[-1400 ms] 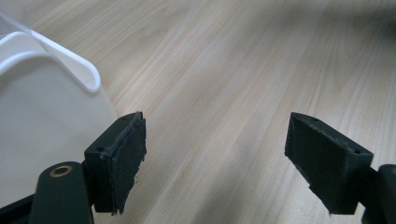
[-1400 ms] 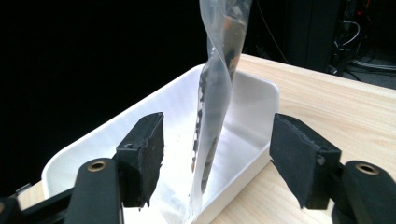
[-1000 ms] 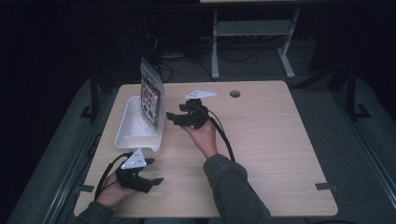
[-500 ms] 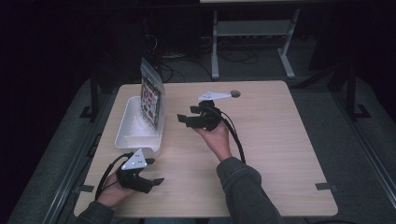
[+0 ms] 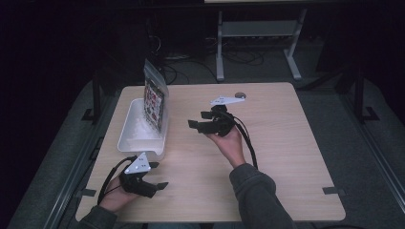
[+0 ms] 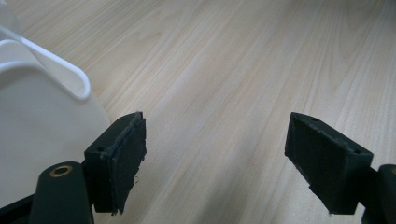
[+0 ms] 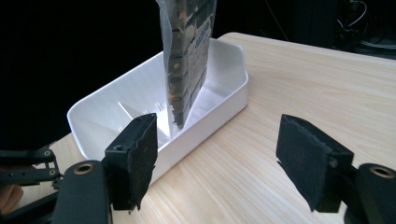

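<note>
At the near left corner of the tabletop, the left tool rests low in a hand, its jaws spread wide with nothing between them but bare wood, as the left gripper view shows. Just beyond it, along the left edge, sits a white tray, its near rim curling into the left gripper view beside the left-hand jaw. A clear bag of dark printed contents stands upright in the tray, leaning against the wall on the tabletop's inner side; in the right gripper view its lower end rests on the tray's floor. Toward the middle of the tabletop, the right tool is held above the wood in a raised hand, pointing left at the tray and well apart from the bag. Its jaws have just been opening and stand wide, gripping nothing; the right gripper view frames the tray and bag beyond them. A black cable trails from the tool along the forearm. A small round hole marks the far edge.
</note>
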A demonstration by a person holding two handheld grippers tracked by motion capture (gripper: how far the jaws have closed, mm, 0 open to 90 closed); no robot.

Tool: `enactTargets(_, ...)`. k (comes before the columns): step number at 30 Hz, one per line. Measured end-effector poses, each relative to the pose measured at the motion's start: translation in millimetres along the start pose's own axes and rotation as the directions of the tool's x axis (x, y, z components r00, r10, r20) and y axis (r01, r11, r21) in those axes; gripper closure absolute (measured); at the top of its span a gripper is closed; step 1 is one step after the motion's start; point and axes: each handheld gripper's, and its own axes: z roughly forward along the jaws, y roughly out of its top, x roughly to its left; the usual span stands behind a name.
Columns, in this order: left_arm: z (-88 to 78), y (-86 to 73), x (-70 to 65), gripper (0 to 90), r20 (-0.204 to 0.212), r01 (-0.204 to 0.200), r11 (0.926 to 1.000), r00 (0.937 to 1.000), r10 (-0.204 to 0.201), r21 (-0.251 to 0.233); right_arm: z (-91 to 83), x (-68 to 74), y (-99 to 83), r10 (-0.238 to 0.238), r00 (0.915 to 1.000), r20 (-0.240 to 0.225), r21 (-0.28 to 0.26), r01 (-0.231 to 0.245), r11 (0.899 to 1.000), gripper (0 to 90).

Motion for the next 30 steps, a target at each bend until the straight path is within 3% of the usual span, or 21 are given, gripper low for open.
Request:
enactTargets(6,1.5,0.2,-0.8,20.0,0.007,-0.005,1.0000,1.0000,0.005,0.003,-9.7,-6.4,-4.2,0.020,0.9994,-0.028,0.000,-0.020,1.000,28.0)
enactTargets(30,5.3,1.6,-2.6,20.0,0.015,-0.019,0.9997,0.9997,0.019,0.013,-48.9,-25.8,-28.4,0.043,0.9987,-0.028,0.015,-0.042,0.999,28.0)
